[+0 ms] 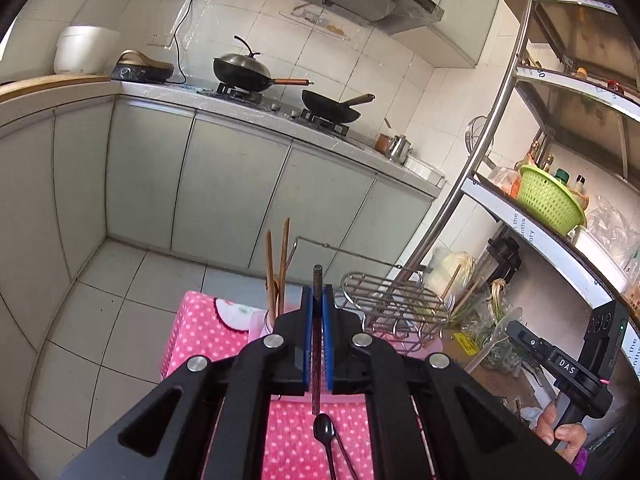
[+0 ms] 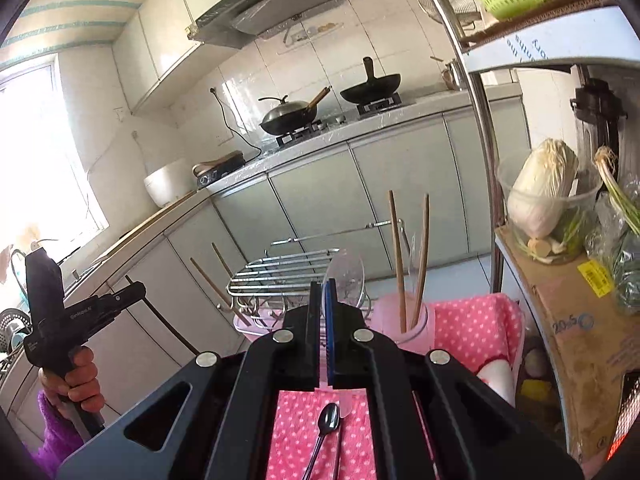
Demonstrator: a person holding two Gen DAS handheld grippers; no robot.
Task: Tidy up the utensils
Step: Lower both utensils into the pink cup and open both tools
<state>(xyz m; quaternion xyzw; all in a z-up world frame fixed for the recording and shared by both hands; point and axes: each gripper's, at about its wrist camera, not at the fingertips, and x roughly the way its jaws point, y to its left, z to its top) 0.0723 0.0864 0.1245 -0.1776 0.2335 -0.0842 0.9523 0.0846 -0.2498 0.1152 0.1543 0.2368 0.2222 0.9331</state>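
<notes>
Between your left jaws: the left gripper point(image 1: 317, 300) is clenched on a dark stick point(image 1: 317, 280), which pokes out past the pads and trails back under them.
Between your right jaws: the right gripper point(image 2: 325, 292) is clenched on a clear spoon point(image 2: 345, 274), with its bowl sticking out far of the pads.
Below both grippers: a steel spoon point(image 2: 330, 416) lies on the pink dotted cloth point(image 1: 200, 328) over the worktop, with another thin utensil just beside it. Neither is put away yet.
Cup: the pink cup point(image 2: 404, 316) stands far right on the worktop and holds two wooden chopsticks point(image 2: 398, 256), upright and splayed apart.
Rack: the wire rack point(image 2: 280, 276) sits left of the cup. You can't see anything resting on its top bars.
Under the rack: a pink holder point(image 2: 244, 328) has two more chopsticks leaning out to the left. Most of it is hidden.
Risk, stick: it is thin and gripped near one end, so a quick tilt could swing it or let it slide out.
Risk, spoon: the clear plastic is slick and held by a narrow handle, so it may twist as you lower it.
Risk, cup: it looks light and top-heavy, so nudging the chopsticks on the way in could tip it.
Risk, crowding: both grippers heading for one cup could clash, so go one at a time.
</notes>
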